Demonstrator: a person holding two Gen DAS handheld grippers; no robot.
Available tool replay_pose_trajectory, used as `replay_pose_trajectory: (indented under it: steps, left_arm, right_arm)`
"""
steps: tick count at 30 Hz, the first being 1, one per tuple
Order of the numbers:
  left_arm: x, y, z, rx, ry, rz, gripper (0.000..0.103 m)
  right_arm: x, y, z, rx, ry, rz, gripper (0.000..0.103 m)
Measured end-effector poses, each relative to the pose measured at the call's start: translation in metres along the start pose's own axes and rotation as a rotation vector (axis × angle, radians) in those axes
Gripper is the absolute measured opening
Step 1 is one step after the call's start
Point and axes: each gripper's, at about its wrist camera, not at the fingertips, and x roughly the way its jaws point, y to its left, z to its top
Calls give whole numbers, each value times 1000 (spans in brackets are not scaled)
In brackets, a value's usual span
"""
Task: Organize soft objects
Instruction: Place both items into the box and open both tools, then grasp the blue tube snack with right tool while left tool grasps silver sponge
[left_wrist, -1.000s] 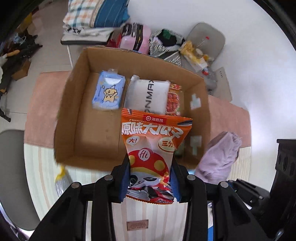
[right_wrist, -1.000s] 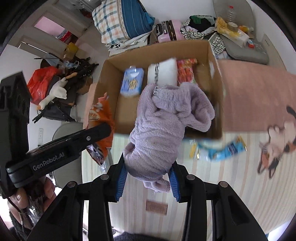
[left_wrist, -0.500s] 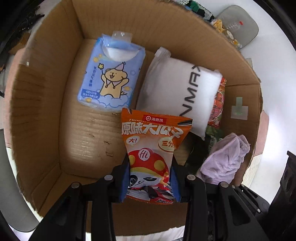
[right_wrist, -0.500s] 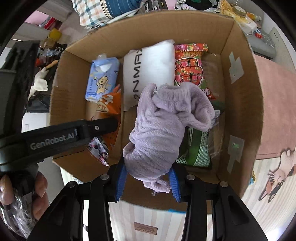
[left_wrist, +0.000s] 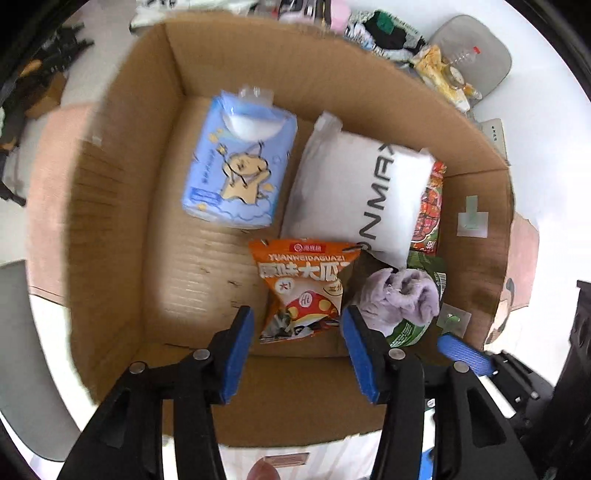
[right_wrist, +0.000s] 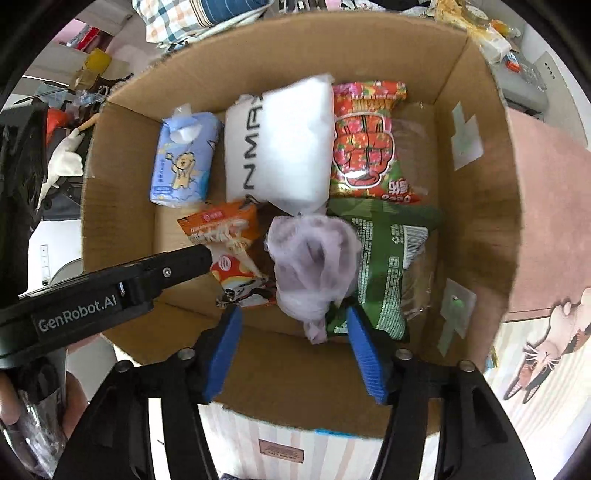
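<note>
An open cardboard box (left_wrist: 122, 229) (right_wrist: 476, 240) holds the items. An orange snack bag (left_wrist: 301, 284) (right_wrist: 232, 251) lies loose in the box just past my open left gripper (left_wrist: 297, 332). A lilac fleece cloth (right_wrist: 314, 262) (left_wrist: 402, 295) lies in the box just past my open right gripper (right_wrist: 293, 332), partly over a green snack bag (right_wrist: 388, 266). Neither gripper touches its item. A blue tissue pack (left_wrist: 240, 166) (right_wrist: 183, 162), a white pillow pack (left_wrist: 362, 192) (right_wrist: 284, 147) and a red snack bag (right_wrist: 365, 144) lie farther back.
The box stands on a striped mat (right_wrist: 528, 417) beside a pink rug (right_wrist: 546, 221). The left gripper's arm (right_wrist: 103, 295) crosses the right wrist view. Bedding (right_wrist: 192, 18), a grey seat with clutter (left_wrist: 469, 62) and dark gear (right_wrist: 33, 155) lie beyond the box.
Both grippers opened: the left let go of the orange snack bag, the right let go of the lilac cloth. Both items dropped into the box and the grippers drew back a little.
</note>
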Motion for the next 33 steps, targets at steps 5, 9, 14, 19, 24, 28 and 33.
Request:
replay_pose_trajectory:
  steps: [5,9,14,19,24,28,33]
  left_arm:
    - [-33,-11,-23,70,-134,95,75]
    - [-58,-16,-45,119,-237,167,77]
    - [-79,-20,-72,134,-315,194,78]
    - [-93,-19,-90,127,-372,214,81]
    - [-113,-18,-107,121,-456,249,101]
    - [-126,-17,-117,115,-501,243,102]
    - [-132,-12,-127,82,-531,240,102]
  right_arm:
    - [-24,-1,-16,-22,-49,-61,71]
    - [-48,3,-36,-46,-131,-150,80]
    - [-74,5,-64,-45,-178,-164,80]
    - [-94,11,-88,-43,-246,-182,83]
    - [-115,15,-108,-33,-321,-200,91]
    - [-131,18,-124,-35,-380,-214,103]
    - [-145,23,-139,-43,-419,-215,103]
